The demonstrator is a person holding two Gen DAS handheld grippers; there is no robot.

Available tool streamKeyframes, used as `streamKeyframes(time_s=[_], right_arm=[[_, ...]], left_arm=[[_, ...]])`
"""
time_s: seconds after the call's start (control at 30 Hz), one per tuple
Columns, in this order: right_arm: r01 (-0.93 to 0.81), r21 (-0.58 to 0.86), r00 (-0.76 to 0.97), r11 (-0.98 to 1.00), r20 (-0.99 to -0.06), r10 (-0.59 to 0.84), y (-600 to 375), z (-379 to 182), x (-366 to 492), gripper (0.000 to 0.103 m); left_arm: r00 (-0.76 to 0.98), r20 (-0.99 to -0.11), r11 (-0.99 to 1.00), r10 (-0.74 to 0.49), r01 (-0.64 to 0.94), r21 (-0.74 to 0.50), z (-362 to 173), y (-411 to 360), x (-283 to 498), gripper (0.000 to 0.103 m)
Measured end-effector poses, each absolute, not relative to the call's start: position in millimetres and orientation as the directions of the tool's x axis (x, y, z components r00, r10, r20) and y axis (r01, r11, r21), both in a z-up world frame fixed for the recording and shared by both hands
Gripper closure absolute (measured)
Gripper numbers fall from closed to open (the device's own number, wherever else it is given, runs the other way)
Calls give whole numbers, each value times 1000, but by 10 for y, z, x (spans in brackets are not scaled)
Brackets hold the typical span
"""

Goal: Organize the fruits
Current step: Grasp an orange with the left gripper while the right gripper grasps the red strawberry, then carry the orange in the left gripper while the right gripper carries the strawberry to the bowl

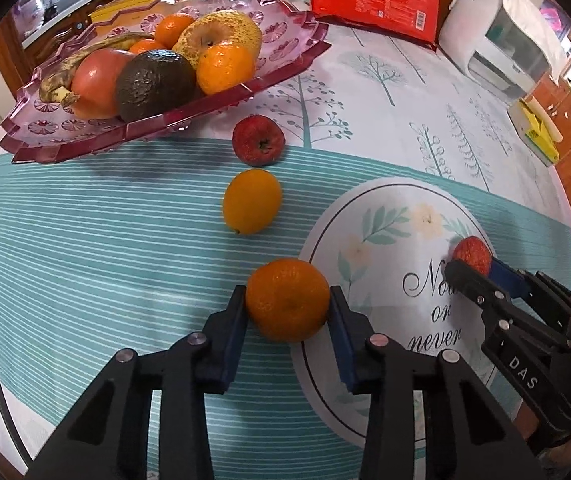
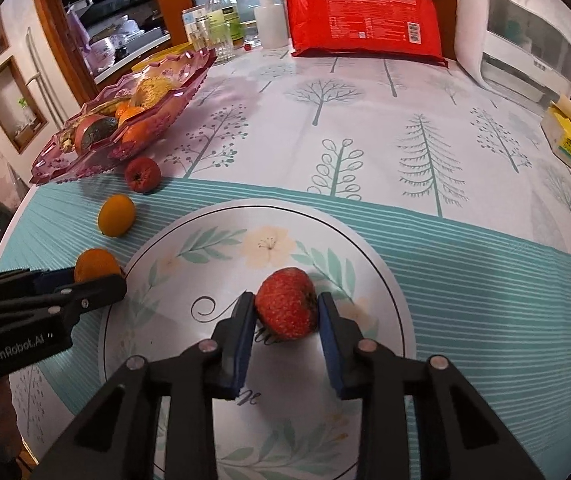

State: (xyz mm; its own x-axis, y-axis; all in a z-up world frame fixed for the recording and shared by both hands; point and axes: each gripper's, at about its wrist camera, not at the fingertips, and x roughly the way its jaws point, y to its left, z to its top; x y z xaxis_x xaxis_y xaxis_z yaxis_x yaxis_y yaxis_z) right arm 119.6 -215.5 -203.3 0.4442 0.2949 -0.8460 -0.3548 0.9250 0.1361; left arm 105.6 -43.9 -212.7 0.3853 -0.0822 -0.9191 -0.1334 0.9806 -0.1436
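Placemat [image 1: 437, 308] reads "or never"; left gripper [image 2: 97, 284] "GenRobot.AI".

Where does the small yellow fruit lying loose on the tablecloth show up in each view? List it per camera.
Left wrist: small yellow fruit sits centre frame, above the left hand-held gripper.
Right wrist: far left, upper-left of the round floral print.
Shared landmark: the small red fruit just beyond it, beside the pink fruit tray.

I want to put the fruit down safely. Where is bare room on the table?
Free: the tree-print cloth between the red package and the round mat, and the striped cloth left of the yellow citrus. Crowded: the pink tray, full of fruit, and the strip in front with the red fruit.
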Motion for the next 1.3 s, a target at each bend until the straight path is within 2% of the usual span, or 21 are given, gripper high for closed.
streamKeyframes(time_s=[0.23,0.6,1.3], right_arm=[[-311,168,449,936,-842,300,-2129,-1942,1078,72],[-279,166,531,946,-794,296,-2091,-1485,848,72],[-315,155,662,936,-671,334,-1462,-476,961,72]], left_arm=[[360,-930,992,-77,-62,-106,-1951,-528,1053,66],[432,-898,995,-85,89,-51,-1298,-697,1020,66],[540,-842,998,5,55,41,-291,112,1307,66]])
